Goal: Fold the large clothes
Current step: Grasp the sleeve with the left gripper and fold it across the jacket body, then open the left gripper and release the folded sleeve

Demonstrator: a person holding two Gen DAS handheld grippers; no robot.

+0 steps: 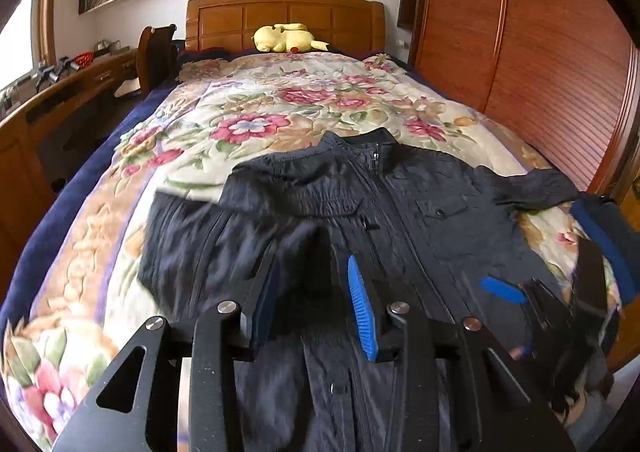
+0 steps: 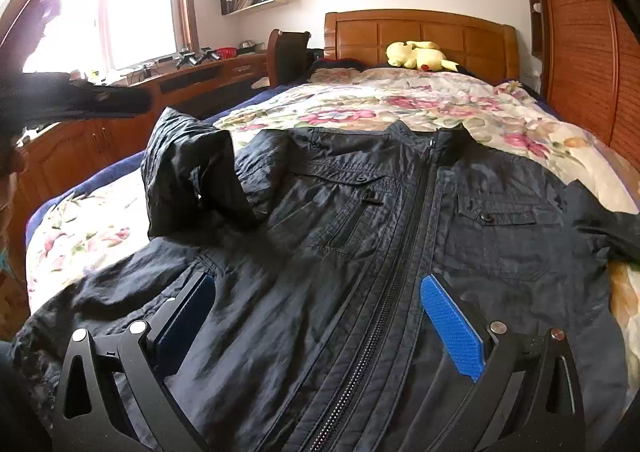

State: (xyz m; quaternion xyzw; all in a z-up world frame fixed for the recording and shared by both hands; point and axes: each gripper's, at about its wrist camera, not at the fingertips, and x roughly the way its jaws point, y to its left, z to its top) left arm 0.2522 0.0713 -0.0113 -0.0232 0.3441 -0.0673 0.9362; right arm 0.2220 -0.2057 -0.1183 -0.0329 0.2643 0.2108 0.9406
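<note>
A dark navy zip jacket (image 1: 400, 203) lies front up on the floral bedspread (image 1: 248, 107), collar toward the headboard. Its left sleeve (image 2: 192, 175) is folded in over the chest and stands up in a hump; the other sleeve (image 1: 540, 183) lies out to the right. My left gripper (image 1: 316, 272) hovers open over the jacket's lower left part, with dark cloth between its blue pads but not clamped. My right gripper (image 2: 320, 288) is wide open low over the jacket's zip (image 2: 400, 252); it also shows in the left wrist view (image 1: 560, 272) at the right.
A yellow plush toy (image 1: 286, 37) lies by the wooden headboard (image 1: 280, 17). A wooden wardrobe (image 1: 540, 31) runs along the bed's right side. A desk (image 2: 192, 79) with a chair (image 2: 286, 51) stands on the left under a window.
</note>
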